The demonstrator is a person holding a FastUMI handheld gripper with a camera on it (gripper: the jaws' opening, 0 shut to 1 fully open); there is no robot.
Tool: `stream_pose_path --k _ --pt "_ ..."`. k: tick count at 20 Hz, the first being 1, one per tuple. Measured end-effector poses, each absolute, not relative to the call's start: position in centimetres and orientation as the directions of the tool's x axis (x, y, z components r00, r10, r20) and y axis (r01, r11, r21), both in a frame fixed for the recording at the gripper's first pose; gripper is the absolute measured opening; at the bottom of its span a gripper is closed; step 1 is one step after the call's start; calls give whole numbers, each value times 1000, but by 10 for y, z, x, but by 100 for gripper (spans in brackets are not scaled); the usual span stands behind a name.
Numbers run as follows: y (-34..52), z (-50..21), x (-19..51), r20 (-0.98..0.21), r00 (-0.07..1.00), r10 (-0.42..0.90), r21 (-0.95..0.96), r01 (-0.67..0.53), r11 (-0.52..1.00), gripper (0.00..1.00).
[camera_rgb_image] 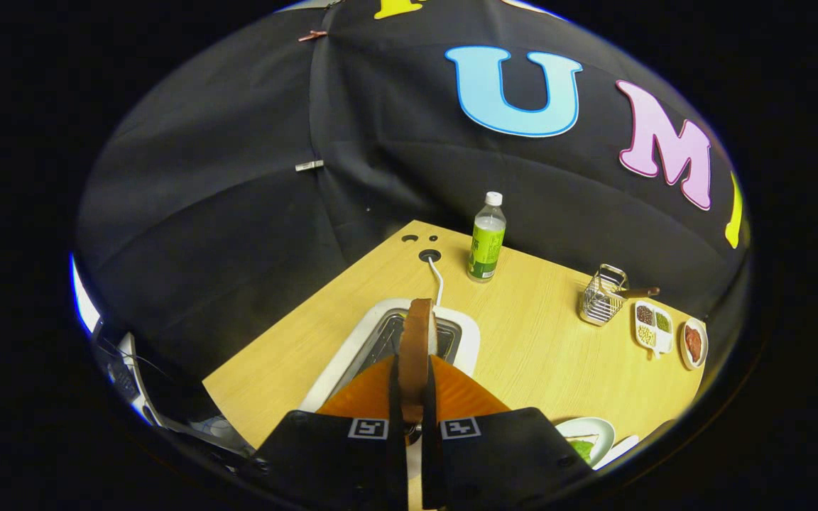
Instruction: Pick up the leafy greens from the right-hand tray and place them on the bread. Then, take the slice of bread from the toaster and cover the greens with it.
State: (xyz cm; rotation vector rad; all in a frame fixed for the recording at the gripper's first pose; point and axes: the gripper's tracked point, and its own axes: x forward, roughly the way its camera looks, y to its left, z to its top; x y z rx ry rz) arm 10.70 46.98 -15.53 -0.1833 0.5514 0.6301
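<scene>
Brown-crusted and thin, the slice of bread (pixel 416 341) stands on edge between the two fingers of the gripper (pixel 415 387), which are drawn in narrow and press on its two flat faces. It sits right over the open slot of the white toaster (pixel 370 333), whose cord (pixel 439 282) runs to a hole in the far part of the wooden table (pixel 530 341); whether its lower edge has cleared the slot cannot be told. Such a slice is likely light and fairly stiff once toasted, yet crumbly, so a firm pinch could crack or dent it. The hold on the broad faces, low on the slice, looks sound; a hold on the crust edge alone would probably let it swing. To the near right lies a white plate (pixel 604 429) with greens (pixel 583 448) on a pale slice, where this bread is to go. Farther right stand a green bottle (pixel 486 241), a wire rack (pixel 602 294) and small dishes (pixel 654 326).
</scene>
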Motion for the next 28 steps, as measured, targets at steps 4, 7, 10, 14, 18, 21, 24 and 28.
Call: stream_pose_path --k 4,7,10,14,18,21,24,28 --pt "455 -117 105 -481 687 545 24 -611 791 12" --pt "433 -93 106 -451 701 552 30 -606 795 12" --pt "407 -82 103 -433 711 554 65 -588 806 12" --pt "359 -79 108 -435 728 530 104 -544 832 12" --pt "308 -104 105 -472 728 498 134 -499 856 12" --pt "272 -131 103 -514 724 460 152 -450 880 12" --pt "249 -158 100 -551 706 444 202 -403 892 12" --pt "233 -187 99 -561 686 464 272 -377 885 12"
